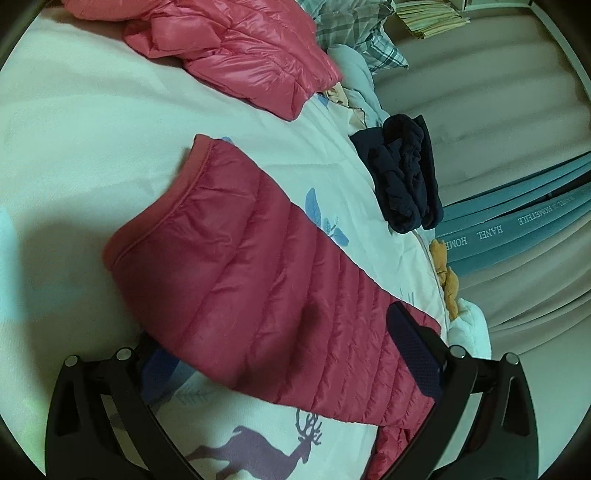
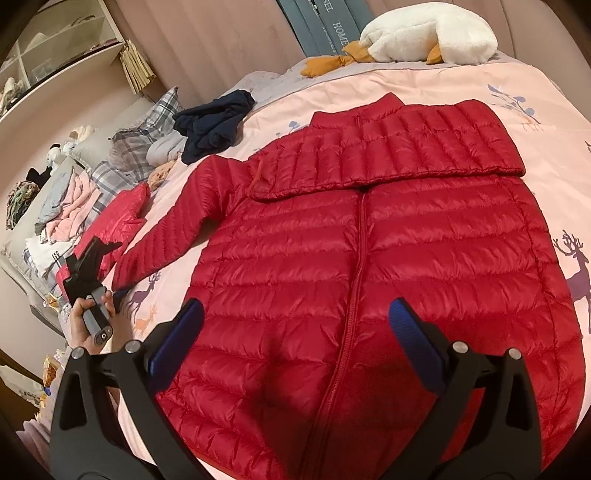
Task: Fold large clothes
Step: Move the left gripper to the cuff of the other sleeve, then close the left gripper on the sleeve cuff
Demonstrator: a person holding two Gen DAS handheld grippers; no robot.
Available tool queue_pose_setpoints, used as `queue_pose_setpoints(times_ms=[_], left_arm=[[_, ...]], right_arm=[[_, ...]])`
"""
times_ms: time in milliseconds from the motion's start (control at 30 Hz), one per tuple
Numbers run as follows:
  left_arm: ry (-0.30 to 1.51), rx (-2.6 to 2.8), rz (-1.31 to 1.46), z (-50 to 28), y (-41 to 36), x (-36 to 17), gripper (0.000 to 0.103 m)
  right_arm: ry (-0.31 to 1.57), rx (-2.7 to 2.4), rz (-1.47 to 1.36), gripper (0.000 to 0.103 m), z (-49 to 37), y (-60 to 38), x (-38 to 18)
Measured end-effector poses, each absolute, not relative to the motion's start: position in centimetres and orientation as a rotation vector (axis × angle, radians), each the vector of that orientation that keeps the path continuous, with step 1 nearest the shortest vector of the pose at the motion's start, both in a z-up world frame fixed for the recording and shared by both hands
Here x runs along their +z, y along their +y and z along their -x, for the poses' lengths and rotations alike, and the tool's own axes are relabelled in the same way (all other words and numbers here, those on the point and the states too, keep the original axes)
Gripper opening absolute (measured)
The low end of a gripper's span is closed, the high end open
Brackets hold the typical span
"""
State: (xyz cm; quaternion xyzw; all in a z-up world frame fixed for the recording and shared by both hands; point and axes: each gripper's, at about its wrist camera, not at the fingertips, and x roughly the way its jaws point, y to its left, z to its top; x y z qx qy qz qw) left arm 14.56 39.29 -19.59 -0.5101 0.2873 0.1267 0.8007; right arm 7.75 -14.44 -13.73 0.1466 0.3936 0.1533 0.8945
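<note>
A red quilted down jacket lies flat on the bed, zipper up; one sleeve is folded across its chest near the collar, the other sleeve stretches out to the left. In the left wrist view that sleeve and its cuff lie between my open fingers. My left gripper is open around the sleeve, one pad under it and one above; it also shows in the right wrist view, held in a hand. My right gripper is open and empty, hovering over the jacket's lower front.
A pink puffer jacket lies folded at the far side. A dark navy garment lies crumpled by the bed edge. A white plush goose, plaid pillows and a pile of clothes surround the deer-print sheet.
</note>
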Motion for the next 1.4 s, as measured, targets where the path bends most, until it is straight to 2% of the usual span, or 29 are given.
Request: queue_pose_setpoints(times_ms=[133, 233, 300, 333, 400, 500, 700, 867, 1400], left_arm=[[0.606, 0.304, 1.068, -14.7, 39.1, -19.5, 0.101], [0.629, 0.343, 1.022, -14.7, 38.7, -19.4, 0.090], [0.643, 0.357, 0.997, -14.7, 38.6, -19.4, 0.075], [0.652, 0.362, 0.989, -14.7, 38.7, -19.5, 0.071], [0.666, 0.369, 0.986, -14.7, 38.9, -19.7, 0.054], [0.680, 0.370, 0.978, -14.5, 39.4, -20.0, 0.037], [0.682, 0.342, 0.974, -13.9, 39.5, -20.2, 0.012], [0.666, 0.336, 0.898, -13.9, 38.5, -18.5, 0.009], [0.586, 0.261, 0.658, -13.7, 33.0, -9.4, 0.009]], right_arm=[[0.820, 0.322, -0.294, 0.101, -7.9, -14.0, -13.7], [0.825, 0.334, -0.292, 0.101, -7.9, -13.8, -13.8], [0.828, 0.337, -0.288, 0.101, -7.9, -13.6, -13.8], [0.830, 0.338, -0.284, 0.101, -7.9, -13.5, -13.9], [0.832, 0.340, -0.282, 0.101, -7.9, -13.4, -13.9], [0.836, 0.343, -0.287, 0.101, -7.8, -13.3, -14.0], [0.836, 0.354, -0.277, 0.101, -7.6, -12.7, -13.7], [0.827, 0.360, -0.272, 0.101, -7.5, -12.3, -13.3], [0.801, 0.371, -0.306, 0.101, -6.7, -13.0, -12.3]])
